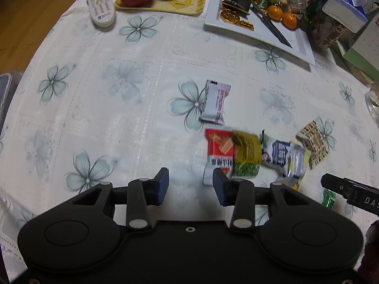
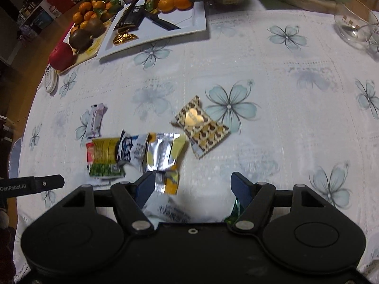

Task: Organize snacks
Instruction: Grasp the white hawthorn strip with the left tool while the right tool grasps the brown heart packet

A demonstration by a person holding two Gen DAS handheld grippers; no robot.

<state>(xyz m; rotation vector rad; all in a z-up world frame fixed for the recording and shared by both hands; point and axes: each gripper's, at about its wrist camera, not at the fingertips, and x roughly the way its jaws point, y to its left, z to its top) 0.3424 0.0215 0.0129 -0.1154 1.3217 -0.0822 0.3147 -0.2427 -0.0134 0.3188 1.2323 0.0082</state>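
Blue-padded jaws of the left gripper [image 1: 190, 184] stand apart with only tablecloth [image 1: 106, 99] between them, bottom centre of the left view; nothing held. Its right pad overlaps the lower edge of the red-and-white packet [image 1: 216, 153] in the picture; contact cannot be judged.

Right gripper [image 2: 193, 187], bottom centre of the right view, is also spread wide and grips nothing. A silver-yellow packet [image 2: 163, 158] lies at its left pad, a white printed wrapper [image 2: 168, 209] is partly hidden under the gripper body, and a green wrapper [image 2: 234, 210] is mostly hidden behind the right finger.

Snacks sit in a loose row, mid-frame in both views, some blurred: red-and-white packet, olive-green packet [image 1: 246, 156] lying over its right edge, blue-white packet [image 1: 278, 152] overlapping the next, then the silver-yellow one. Brown patterned packet [image 2: 201, 125] with a gold heart lies just beside the row's end. Pink-white packet [image 1: 214, 101] lies alone just beyond the row.

Open cloth fills the left half of the left view and the right half of the right view.

Far edge: white tray [image 1: 298, 45] with knife [image 1: 272, 26], gold coins, dark packet, oranges; yellow fruit tray [image 1: 189, 7]; remote [image 1: 100, 6]; glass bowl [image 2: 355, 21], cut off at upper right of the right view.
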